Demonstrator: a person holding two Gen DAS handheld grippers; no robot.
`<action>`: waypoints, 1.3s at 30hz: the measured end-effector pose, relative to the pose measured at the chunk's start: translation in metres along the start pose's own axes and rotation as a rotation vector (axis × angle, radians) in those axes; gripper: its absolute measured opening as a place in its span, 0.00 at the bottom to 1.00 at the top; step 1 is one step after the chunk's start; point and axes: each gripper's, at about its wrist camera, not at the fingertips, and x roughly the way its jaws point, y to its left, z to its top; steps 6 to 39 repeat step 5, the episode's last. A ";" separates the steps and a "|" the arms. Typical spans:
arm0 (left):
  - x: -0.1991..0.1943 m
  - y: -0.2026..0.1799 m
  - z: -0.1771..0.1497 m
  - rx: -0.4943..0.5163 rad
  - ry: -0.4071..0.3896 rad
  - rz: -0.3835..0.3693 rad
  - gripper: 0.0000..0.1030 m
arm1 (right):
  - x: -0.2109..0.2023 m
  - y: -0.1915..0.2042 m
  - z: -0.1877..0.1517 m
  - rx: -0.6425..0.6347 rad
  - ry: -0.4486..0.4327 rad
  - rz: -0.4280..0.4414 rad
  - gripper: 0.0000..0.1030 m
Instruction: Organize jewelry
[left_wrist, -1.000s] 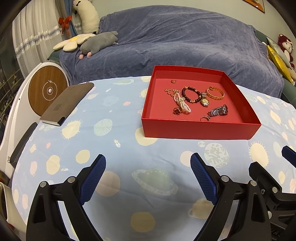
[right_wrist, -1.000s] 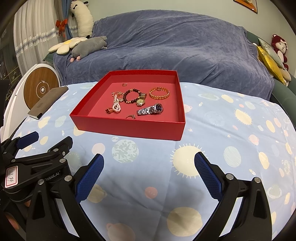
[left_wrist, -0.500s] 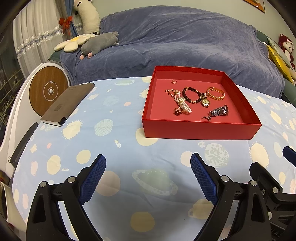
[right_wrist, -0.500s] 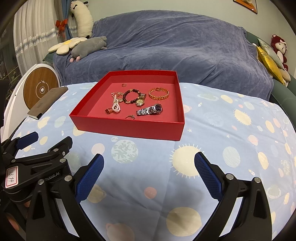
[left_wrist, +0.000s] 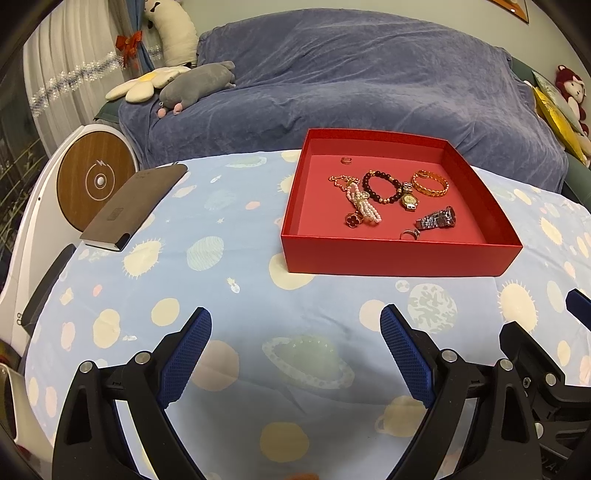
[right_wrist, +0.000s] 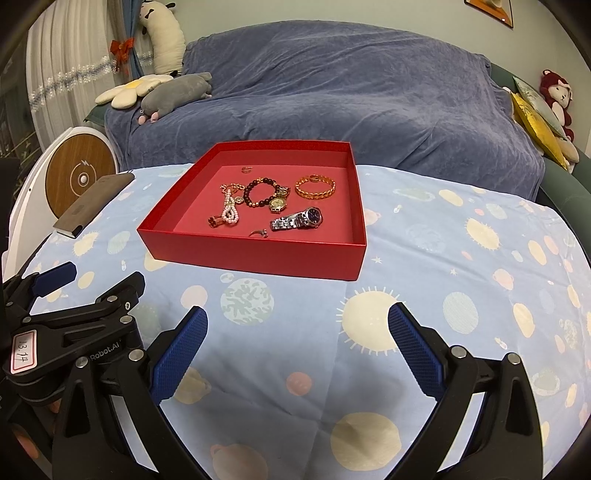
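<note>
Jewelry sits loose in a red tray (left_wrist: 399, 258) on the table (left_wrist: 240, 295), toward the far side of the planet-print cloth; pieces bunch in the tray's middle: gold chain bracelet (left_wrist: 430, 183) far right, dark bead bracelet (left_wrist: 380, 186) beside it, gold watch (left_wrist: 409, 199) touching the beads, pearl strand (left_wrist: 360, 203) left of them with a red clover charm (left_wrist: 352, 220) at its near end; silver watch (right_wrist: 297, 219) nearer, a ring (right_wrist: 258, 232) just left of it close to the near wall; a small ring (left_wrist: 346, 160) alone by the far wall; bare tray floor along the left, right and near walls.

Left hand-held gripper (left_wrist: 295, 347) released, jaws wide apart, holding nothing, over open cloth near the tray's near edge but well short of it; right hand-held gripper (right_wrist: 297, 343) likewise released and empty, just right of the left one, tray ahead and slightly left; wide clear cloth to the right of the tray in the right wrist view.

Dark notebook (left_wrist: 135, 206) lies at the table's far-left edge, well apart from the tray; blue-covered sofa (left_wrist: 351, 81) runs behind the far edge.
</note>
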 end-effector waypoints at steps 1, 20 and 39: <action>0.000 0.000 0.000 -0.004 0.000 -0.005 0.88 | 0.000 0.000 0.000 0.002 0.000 0.002 0.93; -0.001 0.000 -0.001 -0.006 -0.005 -0.006 0.88 | 0.001 0.000 0.000 0.002 0.004 0.002 0.93; -0.001 0.000 -0.001 -0.006 -0.005 -0.006 0.88 | 0.001 0.000 0.000 0.002 0.004 0.002 0.93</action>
